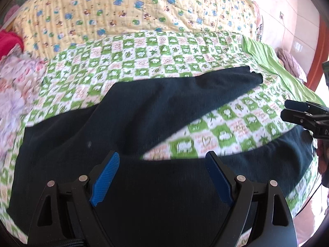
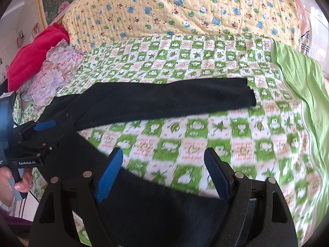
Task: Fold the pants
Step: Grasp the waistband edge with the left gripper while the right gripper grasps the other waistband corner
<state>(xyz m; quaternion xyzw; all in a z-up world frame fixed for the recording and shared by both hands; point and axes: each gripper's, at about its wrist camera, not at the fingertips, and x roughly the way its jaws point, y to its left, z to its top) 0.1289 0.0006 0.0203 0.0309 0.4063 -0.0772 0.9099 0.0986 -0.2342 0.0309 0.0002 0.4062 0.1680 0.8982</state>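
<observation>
Both grippers wide open, empty, above pants; folding barely begun.
Left gripper (image 1: 162, 177) and right gripper (image 2: 163, 175) at lower frame; pants (image 1: 154, 111) spread mid-frame on quilt (image 1: 144, 49), legs splayed apart, no fold visible.

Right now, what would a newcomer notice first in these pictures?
The dark pants lie spread on the green checked quilt, legs apart, one leg reaching far toward the right. Behind it lies a yellow blanket with little bears; a red cloth sits at the left. Both grippers hover with jaws wide, holding nothing.
</observation>
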